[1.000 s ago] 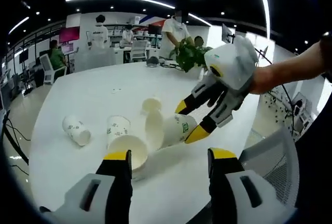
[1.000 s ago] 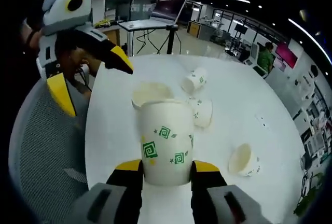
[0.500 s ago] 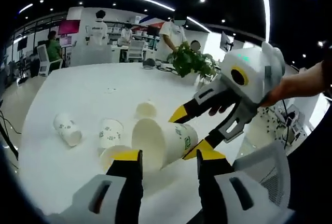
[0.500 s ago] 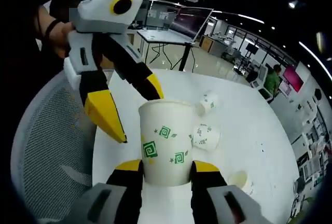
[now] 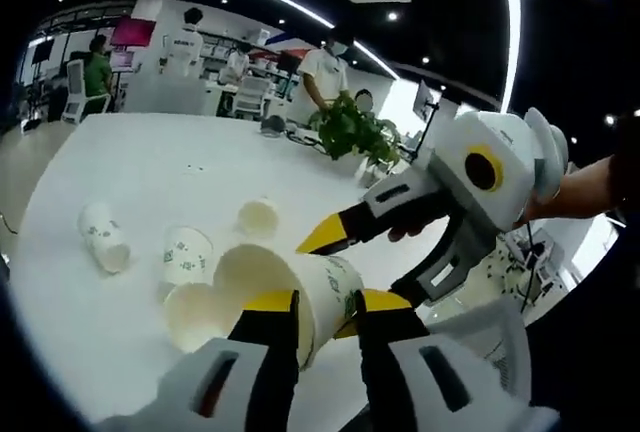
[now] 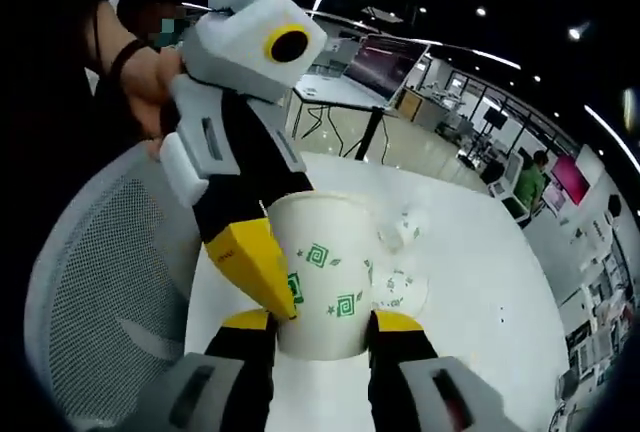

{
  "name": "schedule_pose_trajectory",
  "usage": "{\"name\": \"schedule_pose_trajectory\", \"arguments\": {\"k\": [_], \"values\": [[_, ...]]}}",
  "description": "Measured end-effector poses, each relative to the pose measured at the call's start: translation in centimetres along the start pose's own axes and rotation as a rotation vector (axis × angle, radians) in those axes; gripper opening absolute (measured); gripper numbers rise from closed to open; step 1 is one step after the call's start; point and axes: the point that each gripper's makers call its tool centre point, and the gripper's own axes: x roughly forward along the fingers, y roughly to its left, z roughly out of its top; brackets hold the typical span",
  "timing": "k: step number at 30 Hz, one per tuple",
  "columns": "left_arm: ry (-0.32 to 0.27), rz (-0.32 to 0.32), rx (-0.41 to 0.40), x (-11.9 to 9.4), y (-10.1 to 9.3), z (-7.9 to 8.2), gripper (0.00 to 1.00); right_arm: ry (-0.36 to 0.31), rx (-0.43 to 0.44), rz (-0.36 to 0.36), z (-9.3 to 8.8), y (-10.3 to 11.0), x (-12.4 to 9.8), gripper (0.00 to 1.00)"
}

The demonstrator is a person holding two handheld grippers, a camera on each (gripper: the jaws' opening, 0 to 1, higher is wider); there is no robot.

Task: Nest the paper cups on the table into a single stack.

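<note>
One paper cup (image 6: 322, 270) clamped in the right gripper (image 6: 322, 324), rim between the left gripper (image 5: 322, 304) jaws, parted

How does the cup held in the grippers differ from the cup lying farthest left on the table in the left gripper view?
The held cup is off the table, clamped by the right gripper, with the left gripper closing on its rim; the far-left cup lies on its side on the table, untouched. The held cup's mouth faces the left gripper view; the far-left cup shows its side. Both are white paper cups with green print.
</note>
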Motion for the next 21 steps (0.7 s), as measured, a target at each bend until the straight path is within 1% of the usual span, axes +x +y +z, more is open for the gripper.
{"name": "schedule_pose_trajectory", "arguments": {"k": [2,5,7,10,13,15,18,20,21], "values": [[-0.015,-0.019,-0.04,-0.3,-0.3,0.2,0.17,-0.01,0.0,0.01,0.4,0.4,0.2,0.35],[-0.024,-0.037,-0.069,-0.6,-0.2,0.4,0.11,-0.011,-0.025,0.015,0.7,0.7,0.5,0.35],[-0.025,-0.043,-0.073,-0.6,-0.2,0.3,0.08,-0.009,-0.038,0.016,0.8,0.9,0.7,0.35],[-0.025,-0.063,-0.088,-0.8,-1.0,0.3,0.0,-0.01,-0.055,0.021,1.1,1.2,1.1,0.35],[-0.026,-0.052,-0.082,-0.9,-0.7,0.1,0.0,-0.005,-0.062,0.02,1.1,1.2,1.2,0.35],[-0.037,-0.057,-0.11,-1.0,-0.4,0.1,0.0,-0.012,-0.058,0.017,1.2,1.2,1.2,0.35],[-0.046,-0.053,-0.125,-1.1,-0.2,0.2,0.0,-0.021,-0.036,0.012,1.3,1.2,1.2,0.36],[-0.048,-0.044,-0.119,-1.2,-0.2,0.3,0.0,-0.015,-0.029,0.002,1.1,1.0,1.3,0.37],[-0.051,-0.037,-0.113,-1.2,-0.1,0.4,0.0,-0.002,-0.026,-0.002,0.9,1.0,1.3,0.39]]}}
